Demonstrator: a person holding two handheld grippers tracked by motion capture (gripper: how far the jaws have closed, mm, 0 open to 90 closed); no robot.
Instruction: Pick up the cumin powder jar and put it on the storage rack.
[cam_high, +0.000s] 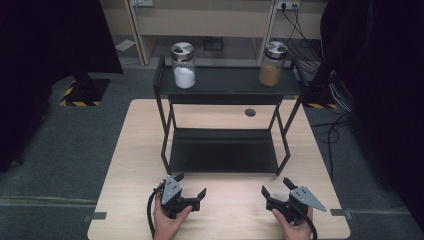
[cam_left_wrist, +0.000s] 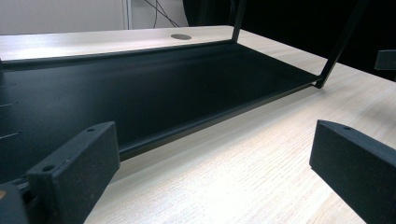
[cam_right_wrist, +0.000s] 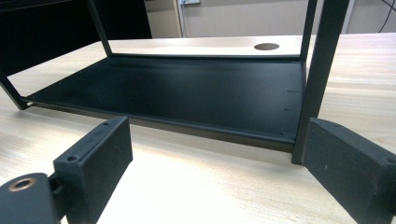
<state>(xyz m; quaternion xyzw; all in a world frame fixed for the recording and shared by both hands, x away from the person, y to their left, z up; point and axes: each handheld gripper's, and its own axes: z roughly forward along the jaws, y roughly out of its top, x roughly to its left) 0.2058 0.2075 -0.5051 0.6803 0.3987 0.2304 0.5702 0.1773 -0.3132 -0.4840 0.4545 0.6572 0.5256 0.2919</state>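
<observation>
A black two-tier metal rack (cam_high: 225, 87) stands in the middle of the wooden table (cam_high: 130, 150). On its top shelf a jar of white powder (cam_high: 183, 65) stands at the left and a jar of tan powder (cam_high: 272, 64) at the right, both with metal lids. The lower shelf (cam_left_wrist: 140, 93) (cam_right_wrist: 196, 93) is bare. My left gripper (cam_high: 190, 186) rests near the table's front edge, left of centre, open with nothing between its jaws. My right gripper (cam_high: 276, 186) sits at the front right, also open and holding nothing. Both point toward the rack's lower shelf.
A round cable hole (cam_high: 250, 112) sits in the table behind the rack. The rack's front right leg (cam_right_wrist: 322, 79) stands close ahead of my right gripper. Cables (cam_high: 330, 125) and a dark stand base (cam_high: 82, 90) lie on the floor around the table.
</observation>
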